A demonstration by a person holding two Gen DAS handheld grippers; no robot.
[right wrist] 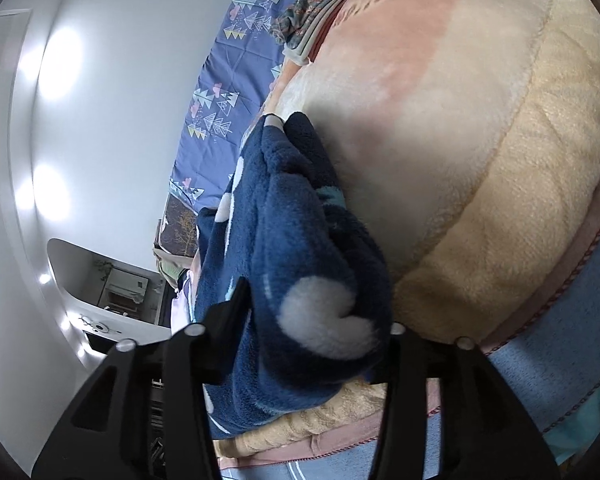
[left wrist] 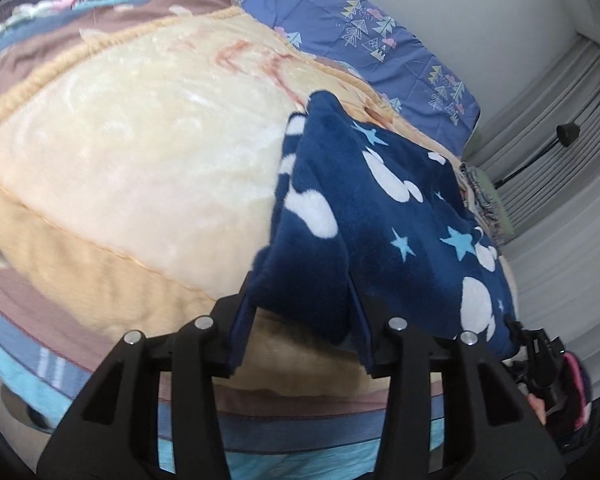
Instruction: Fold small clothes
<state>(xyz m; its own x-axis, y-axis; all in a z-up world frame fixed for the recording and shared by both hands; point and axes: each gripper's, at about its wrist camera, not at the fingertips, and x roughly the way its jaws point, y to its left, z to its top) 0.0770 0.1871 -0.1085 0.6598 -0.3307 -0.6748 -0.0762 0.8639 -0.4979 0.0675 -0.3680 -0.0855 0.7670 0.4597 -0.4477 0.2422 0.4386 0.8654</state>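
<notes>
A navy fleece garment (left wrist: 400,208) with white mouse-head shapes and light blue stars lies bunched on a cream plush blanket (left wrist: 140,140). My left gripper (left wrist: 300,292) stands at the garment's near corner. Its jaws are apart and a loose fold of fleece sits between them. In the right wrist view the same garment (right wrist: 284,216) is heaped up in front of my right gripper (right wrist: 316,312). Those jaws are also apart. The fleece drapes over the right finger and hides its tip.
The cream blanket (right wrist: 480,160) covers a bed with striped brown and blue borders (left wrist: 40,368). A purple sheet with a tree print (left wrist: 372,40) runs along the wall side. Grey curtains (left wrist: 560,184) and a black lamp (left wrist: 568,134) stand beyond the bed. Floral fabric (right wrist: 312,4) lies at the far end.
</notes>
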